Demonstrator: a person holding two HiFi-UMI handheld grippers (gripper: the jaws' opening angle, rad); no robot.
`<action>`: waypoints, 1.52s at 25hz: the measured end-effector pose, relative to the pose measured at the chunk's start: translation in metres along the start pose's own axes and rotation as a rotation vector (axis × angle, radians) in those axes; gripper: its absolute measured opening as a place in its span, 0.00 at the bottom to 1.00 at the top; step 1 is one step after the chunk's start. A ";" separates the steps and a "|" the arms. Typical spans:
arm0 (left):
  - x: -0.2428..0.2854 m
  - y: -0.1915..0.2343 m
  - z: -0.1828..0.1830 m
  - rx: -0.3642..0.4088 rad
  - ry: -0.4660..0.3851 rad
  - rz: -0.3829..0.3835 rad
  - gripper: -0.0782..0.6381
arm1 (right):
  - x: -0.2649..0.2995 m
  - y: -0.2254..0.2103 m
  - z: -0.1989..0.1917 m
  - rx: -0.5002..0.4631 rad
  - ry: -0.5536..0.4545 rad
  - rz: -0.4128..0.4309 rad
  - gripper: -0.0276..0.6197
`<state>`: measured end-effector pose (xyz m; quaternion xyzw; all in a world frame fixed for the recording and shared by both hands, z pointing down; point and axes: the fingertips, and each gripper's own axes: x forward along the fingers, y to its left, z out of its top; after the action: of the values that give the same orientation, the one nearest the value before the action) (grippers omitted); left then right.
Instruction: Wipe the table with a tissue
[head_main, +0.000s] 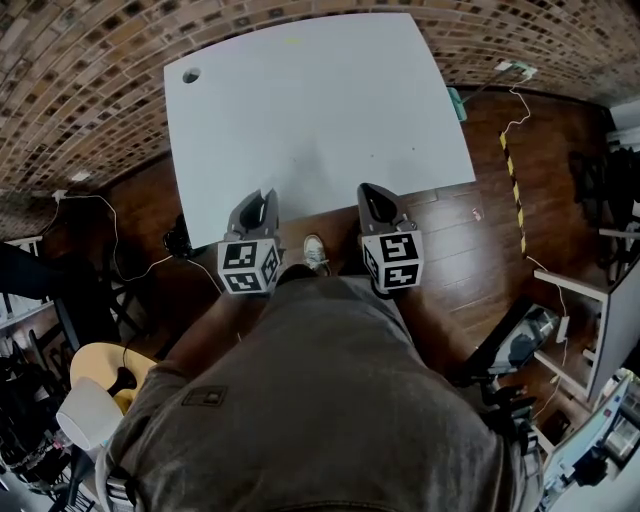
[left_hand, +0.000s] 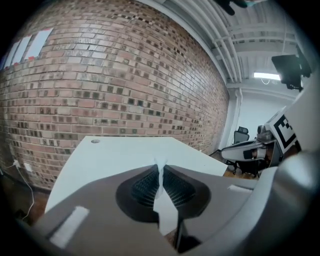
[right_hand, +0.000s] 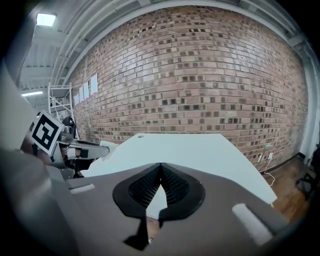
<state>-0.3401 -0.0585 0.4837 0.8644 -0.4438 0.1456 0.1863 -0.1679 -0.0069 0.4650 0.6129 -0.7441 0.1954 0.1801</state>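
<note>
While the head view places the left gripper and right gripper at the table's near edge, the left gripper view reveals a tissue clamped between its jaws; the right gripper view shows jaws pressed together, empty.

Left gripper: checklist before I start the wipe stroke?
1. Tissue clamped in the left gripper: ok, jaws are shut on it.
2. Tissue showing past the tips: not ok, only a sliver pokes out.
3. Table ahead of the left gripper: ok.
4. Tissue pressed on the table: not ok, gripper is held up at the near edge.
5. Right gripper out of the way: ok, shut, empty, beside the left one.
</note>
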 end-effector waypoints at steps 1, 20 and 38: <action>0.004 0.001 -0.001 -0.003 0.006 0.005 0.14 | 0.003 -0.002 -0.001 -0.001 0.004 0.005 0.06; 0.082 0.015 -0.047 -0.046 0.208 0.123 0.14 | 0.053 -0.047 -0.025 0.030 0.117 0.079 0.06; 0.127 0.018 -0.088 -0.067 0.377 0.156 0.14 | 0.061 -0.088 -0.039 0.076 0.162 0.057 0.06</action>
<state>-0.2915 -0.1192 0.6179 0.7782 -0.4712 0.3041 0.2827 -0.0919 -0.0531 0.5360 0.5799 -0.7364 0.2775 0.2105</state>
